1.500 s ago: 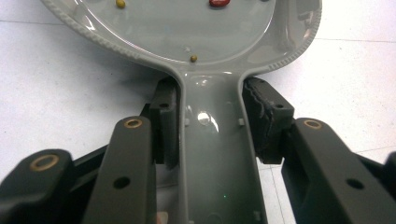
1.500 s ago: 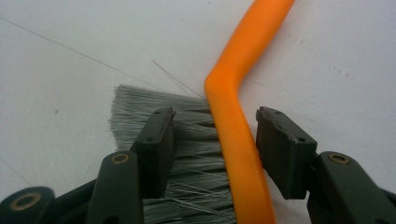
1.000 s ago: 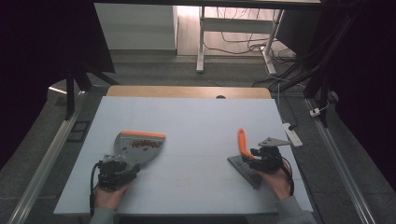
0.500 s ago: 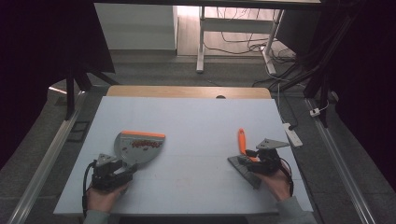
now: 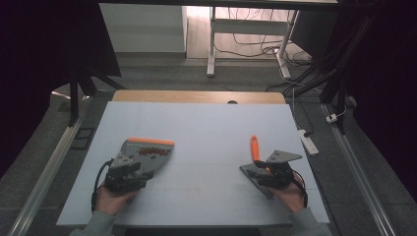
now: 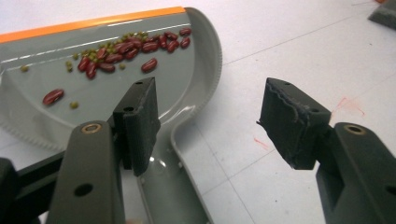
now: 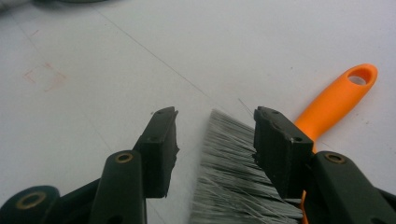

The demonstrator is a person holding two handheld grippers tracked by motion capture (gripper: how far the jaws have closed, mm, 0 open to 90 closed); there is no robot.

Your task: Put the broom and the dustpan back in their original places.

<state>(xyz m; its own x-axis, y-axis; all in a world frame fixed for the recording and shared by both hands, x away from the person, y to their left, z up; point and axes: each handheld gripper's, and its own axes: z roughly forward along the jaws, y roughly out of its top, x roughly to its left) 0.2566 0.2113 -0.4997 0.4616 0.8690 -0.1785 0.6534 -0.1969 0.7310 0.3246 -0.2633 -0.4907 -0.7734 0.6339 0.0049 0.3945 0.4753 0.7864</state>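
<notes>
**Both grippers open over dustpan and brush**

The left gripper (image 6: 212, 123) has its jaws spread wide with nothing pressed between them; its left pad (image 6: 137, 123) hangs over the neck of the grey dustpan (image 6: 187, 70), whose handle runs down between the jaws. Red kidney beans (image 6: 123, 49) and small green beans lie near the pan's orange lip.

The right gripper (image 7: 215, 149) also stands open, with the brush's grey bristles (image 7: 233, 177) lying between its jaws. The brush's orange handle (image 7: 338, 100) lies beyond the right jaw on the white table (image 5: 211, 128).
</notes>
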